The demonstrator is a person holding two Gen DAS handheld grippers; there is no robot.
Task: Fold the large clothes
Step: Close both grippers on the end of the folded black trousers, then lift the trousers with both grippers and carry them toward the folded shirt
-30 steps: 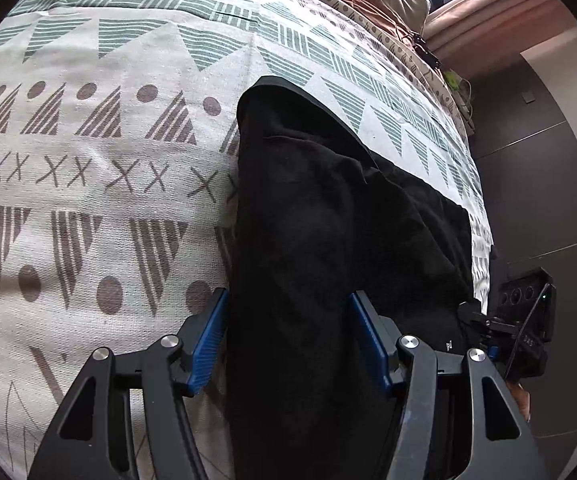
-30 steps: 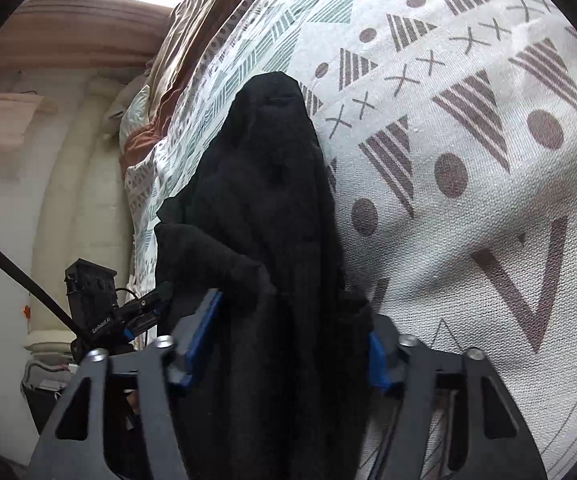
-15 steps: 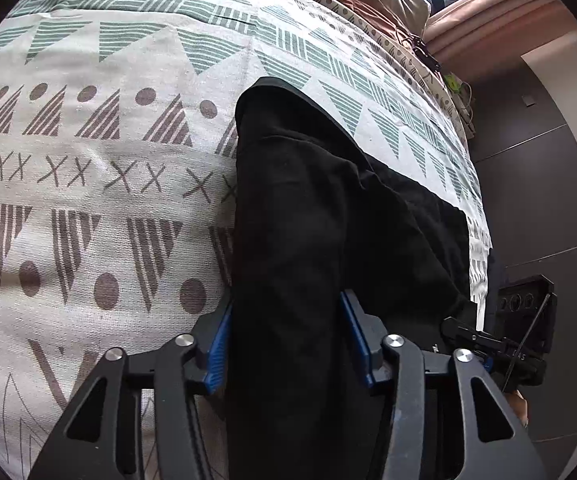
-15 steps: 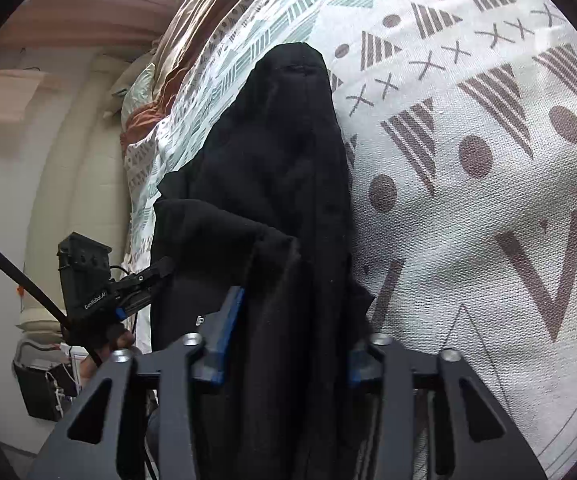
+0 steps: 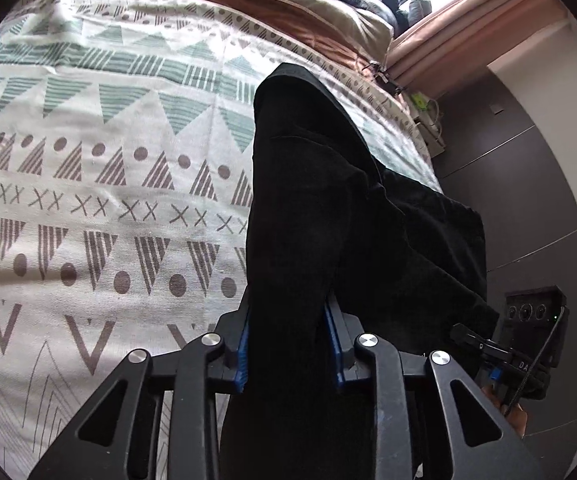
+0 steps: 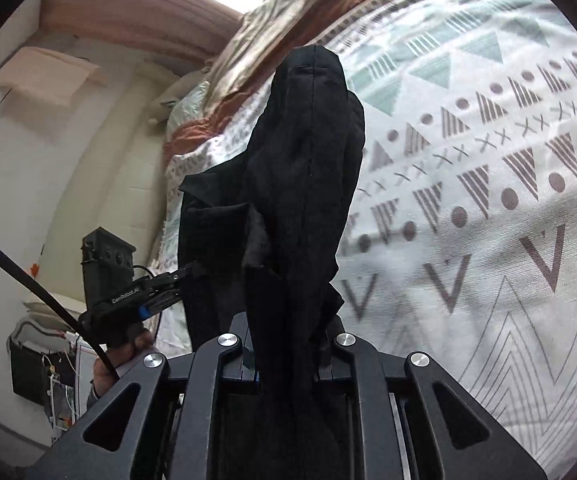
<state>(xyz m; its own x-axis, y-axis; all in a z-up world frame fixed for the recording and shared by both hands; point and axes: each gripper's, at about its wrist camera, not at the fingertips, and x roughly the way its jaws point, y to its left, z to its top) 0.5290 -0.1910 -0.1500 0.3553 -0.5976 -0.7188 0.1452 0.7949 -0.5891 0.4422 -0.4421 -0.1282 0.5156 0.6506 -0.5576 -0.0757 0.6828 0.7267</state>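
Having just closed, both claws pinch the black garment (image 5: 312, 208); the left claw (image 6: 168, 284) body reads "GenRobot.AI".

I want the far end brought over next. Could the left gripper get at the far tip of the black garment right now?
Probably not: the left gripper is shut on the garment's near end, jaws just closing. The tip lies far across the bedspread.

The left claw (image 5: 288, 344) has just been closing and now pinches a black garment (image 5: 312, 208) between its blue pads (image 5: 243, 356). The cloth runs up over the patterned bed (image 5: 108, 184). The right claw (image 5: 468, 340) grips its far edge.
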